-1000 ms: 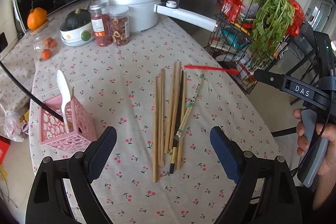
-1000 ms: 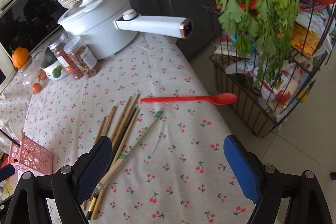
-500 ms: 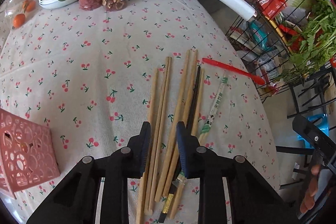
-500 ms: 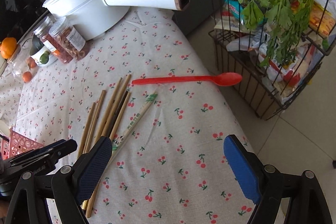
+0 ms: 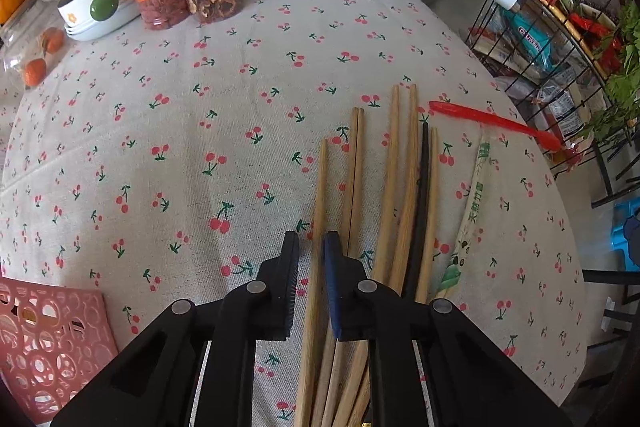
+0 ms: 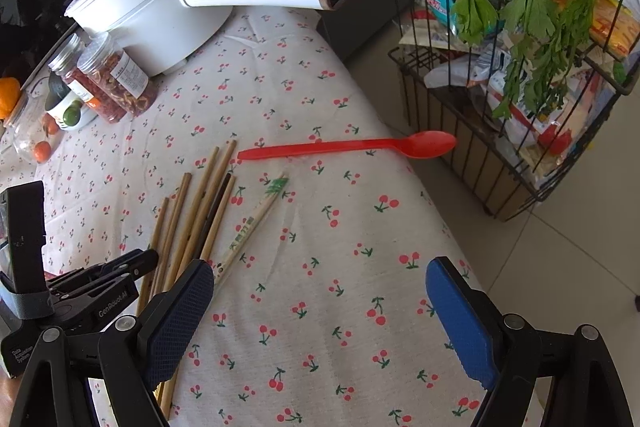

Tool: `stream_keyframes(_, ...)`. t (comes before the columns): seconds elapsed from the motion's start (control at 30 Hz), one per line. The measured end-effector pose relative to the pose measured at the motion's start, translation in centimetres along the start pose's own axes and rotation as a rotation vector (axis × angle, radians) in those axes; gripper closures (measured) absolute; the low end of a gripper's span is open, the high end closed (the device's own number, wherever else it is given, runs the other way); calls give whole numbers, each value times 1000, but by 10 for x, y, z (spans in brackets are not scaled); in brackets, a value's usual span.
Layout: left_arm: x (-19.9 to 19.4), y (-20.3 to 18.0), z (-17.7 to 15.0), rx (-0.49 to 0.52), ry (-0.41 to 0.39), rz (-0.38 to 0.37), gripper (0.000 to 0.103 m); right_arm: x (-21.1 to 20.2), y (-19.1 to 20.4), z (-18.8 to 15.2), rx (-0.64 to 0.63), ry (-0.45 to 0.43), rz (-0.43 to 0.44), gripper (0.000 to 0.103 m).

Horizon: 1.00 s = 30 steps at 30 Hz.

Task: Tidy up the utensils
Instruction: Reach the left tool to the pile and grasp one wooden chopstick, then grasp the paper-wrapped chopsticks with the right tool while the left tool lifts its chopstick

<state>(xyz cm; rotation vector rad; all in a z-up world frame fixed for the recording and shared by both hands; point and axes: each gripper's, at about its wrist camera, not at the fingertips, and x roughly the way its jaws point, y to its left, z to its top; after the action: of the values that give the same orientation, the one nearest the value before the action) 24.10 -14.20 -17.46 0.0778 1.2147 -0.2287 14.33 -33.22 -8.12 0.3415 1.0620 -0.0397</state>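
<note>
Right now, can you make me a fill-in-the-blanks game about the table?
1. The left claw is closed around one wooden ____.
2. The right claw is wide ____.
3. The spoon is colored ____.
4. The basket by the left claw is ____.

Missing words: chopstick, open, red, pink

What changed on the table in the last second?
The left gripper came down to the chopsticks and narrowed from wide open to straddle the leftmost chopstick; whether it pinches it yet is unclear. The right gripper stayed wide open above the cloth. The red spoon, wrapped chopsticks and pink basket lie as before.
</note>
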Motion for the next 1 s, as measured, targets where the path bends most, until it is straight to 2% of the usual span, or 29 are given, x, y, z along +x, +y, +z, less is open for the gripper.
stream_keyframes(0.07, 0, -5, 0, 23, 5, 21, 97, 2, 0, 0, 4, 5, -3, 13)
stream_keyframes(0.17, -15, -6, -8, 47, -19, -7, 97, 8, 1, 0, 12, 21, -8, 13)
stream_keyframes(0.3, -53, -1, -25, 71, -72, -48, 97, 15, 5, 1, 15, 39, -5, 13)
stream_keyframes(0.5, -128, 8, -58, 99, -211, -119, 97, 30, 16, 0, 24, 83, 9, 13)
stream_keyframes(0.6, -160, 13, -76, 120, -274, -119, 97, 40, 23, 0, 30, 112, 28, 13)
stream_keyframes(0.77, -199, 32, -107, 124, -357, -142, 97, 56, 33, -1, 52, 141, 14, 13)
stream_keyframes(0.9, -211, 53, -128, 72, -417, -168, 97, 68, 44, -3, 52, 160, 15, 20)
stream_keyframes(1.0, -217, 65, -133, 50, -428, -187, 97, 76, 56, -4, 25, 163, 3, 31)
